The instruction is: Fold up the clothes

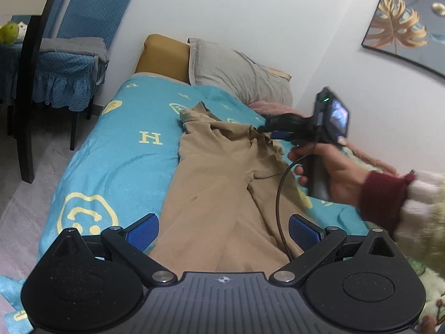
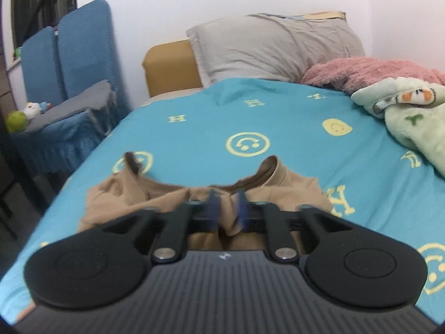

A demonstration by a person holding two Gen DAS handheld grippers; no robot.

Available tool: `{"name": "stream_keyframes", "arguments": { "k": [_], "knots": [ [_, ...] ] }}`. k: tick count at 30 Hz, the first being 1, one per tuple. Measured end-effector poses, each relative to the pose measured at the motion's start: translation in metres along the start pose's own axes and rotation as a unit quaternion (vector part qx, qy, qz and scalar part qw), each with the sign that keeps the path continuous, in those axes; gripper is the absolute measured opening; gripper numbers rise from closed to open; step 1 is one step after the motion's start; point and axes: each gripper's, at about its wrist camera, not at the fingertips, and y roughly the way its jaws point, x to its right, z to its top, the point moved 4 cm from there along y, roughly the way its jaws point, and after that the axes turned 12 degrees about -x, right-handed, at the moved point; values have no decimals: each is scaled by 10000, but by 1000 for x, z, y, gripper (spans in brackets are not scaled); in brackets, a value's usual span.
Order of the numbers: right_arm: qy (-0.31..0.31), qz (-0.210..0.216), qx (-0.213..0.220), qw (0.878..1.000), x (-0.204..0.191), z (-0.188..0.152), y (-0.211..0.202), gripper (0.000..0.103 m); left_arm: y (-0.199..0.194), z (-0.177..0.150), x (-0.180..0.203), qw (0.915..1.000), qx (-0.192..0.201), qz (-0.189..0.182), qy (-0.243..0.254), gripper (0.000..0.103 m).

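The right tool (image 2: pixel 226 208) is pinching the waistband of the tan trousers (image 1: pixel 219 194) on the bed (image 2: pixel 278 117), while the left tool (image 1: pixel 224 232) stands spread over them.

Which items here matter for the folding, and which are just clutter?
Job: tan trousers, left tongs, right tongs, turquoise bedsheet (work surface).
Lying about: grey pillow, pink blanket, green fleece, blue chairs, wall picture.

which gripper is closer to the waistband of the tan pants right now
Right. The right gripper sits at the waistband of the tan pants, fabric bunched between its narrowly spaced blue pads. The left gripper is open, down by the pant legs, away from the waistband.
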Motion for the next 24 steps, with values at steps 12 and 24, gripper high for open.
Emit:
{"name": "stream_keyframes", "arguments": {
  "k": [12,24],
  "knots": [
    [91,364,456,9983,-30,-68,-212,97,-45,-6,13,9990,144,362,218,101],
    [666,668,146,9954,0,-165,-335,97,-111,-5,-49,9820,-668,1318,-1176,97]
  ]
}}
